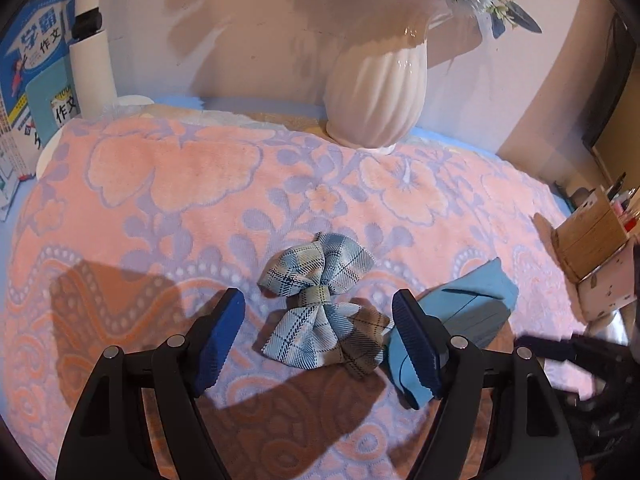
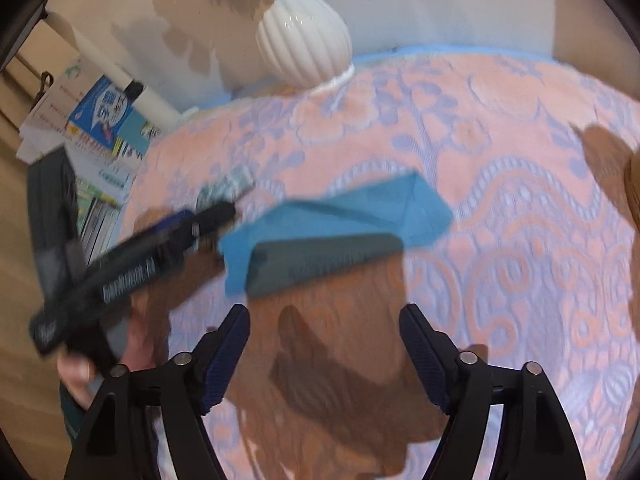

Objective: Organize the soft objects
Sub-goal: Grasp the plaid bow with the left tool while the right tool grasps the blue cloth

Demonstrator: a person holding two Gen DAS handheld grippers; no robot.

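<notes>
Lying near the front middle of the pink-and-lilac floral blanket (image 1: pixel 168 184), the plaid bow (image 1: pixel 320 304) serves as the landmark: its knot sits between the released jaws of the left gripper (image 1: pixel 318 340), whose pads stand to either side without touching the fabric, so the bow looks like the next thing to be picked. Just right of the bow, touching its lower wing, lies the folded blue cloth (image 1: pixel 476 304), flat with one corner turned over; the left gripper's right pad overlaps it in view. Nearer than the cloth, the right gripper (image 2: pixel 324 344) hovers with jaws released and nothing between them, probably lined up for that cloth. Behind the bow stands a white ribbed vase (image 1: pixel 376 92); far left of it lean books (image 1: pixel 36 72), far right a cardboard box (image 1: pixel 588 236)
</notes>
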